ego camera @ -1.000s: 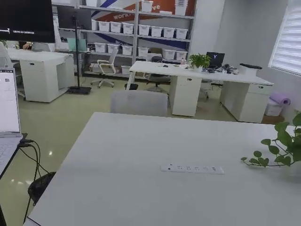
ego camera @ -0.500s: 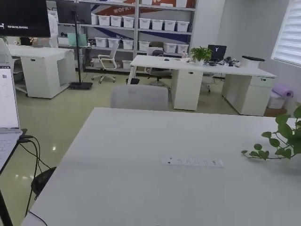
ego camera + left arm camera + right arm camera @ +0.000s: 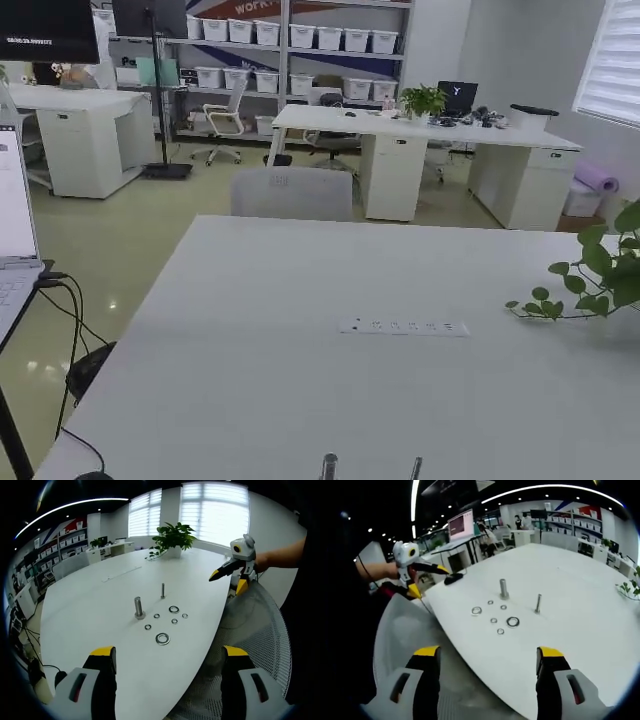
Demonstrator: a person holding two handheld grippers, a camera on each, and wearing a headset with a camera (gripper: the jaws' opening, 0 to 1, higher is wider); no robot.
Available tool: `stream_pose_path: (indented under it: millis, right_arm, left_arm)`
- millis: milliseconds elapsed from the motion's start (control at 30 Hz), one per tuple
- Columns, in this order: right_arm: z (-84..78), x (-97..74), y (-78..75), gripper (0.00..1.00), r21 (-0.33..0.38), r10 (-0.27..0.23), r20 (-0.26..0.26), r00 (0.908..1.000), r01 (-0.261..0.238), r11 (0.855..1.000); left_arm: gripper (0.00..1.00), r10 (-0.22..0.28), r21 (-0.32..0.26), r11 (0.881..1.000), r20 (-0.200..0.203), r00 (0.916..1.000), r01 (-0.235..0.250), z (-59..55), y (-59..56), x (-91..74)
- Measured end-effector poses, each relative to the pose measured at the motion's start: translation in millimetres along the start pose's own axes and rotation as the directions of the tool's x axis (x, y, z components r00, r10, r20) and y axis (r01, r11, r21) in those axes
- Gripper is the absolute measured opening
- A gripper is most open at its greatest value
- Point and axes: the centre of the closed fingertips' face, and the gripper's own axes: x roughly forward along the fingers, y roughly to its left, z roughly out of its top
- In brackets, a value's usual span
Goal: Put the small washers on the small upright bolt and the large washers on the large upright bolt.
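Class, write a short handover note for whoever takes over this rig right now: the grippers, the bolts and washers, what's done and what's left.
Grippers: the left gripper and the right gripper both have their jaws open and empty, short of the table edge.
Bolts: the large bolt and the small bolt stand upright near that edge, both bare.
Washers: six lie flat on the table beside the bolts, two large washers and four small washers.
Done: nothing yet.
Left: put the two large washers on the large bolt and the four small washers on the small bolt.
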Motion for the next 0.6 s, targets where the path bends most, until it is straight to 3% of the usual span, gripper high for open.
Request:
stream_pose_path:
  millis: [300,600]
  right_arm:
    - [7.1,10.8,-1.8,0.79,-0.025,0.025,-0.027,0.9993,-0.026,0.999]
    - [26.6,22.6,-8.3,0.77,-0.070,0.044,-0.040,0.9982,-0.047,0.996]
  left_arm:
    - [0.86,-0.012,0.021,1.000,0.014,0.9998,0.011,3.9,-3.9,4.8]
    - [0.89,-0.005,0.015,1.000,-0.005,1.0000,0.005,1.2,-0.8,9.5]
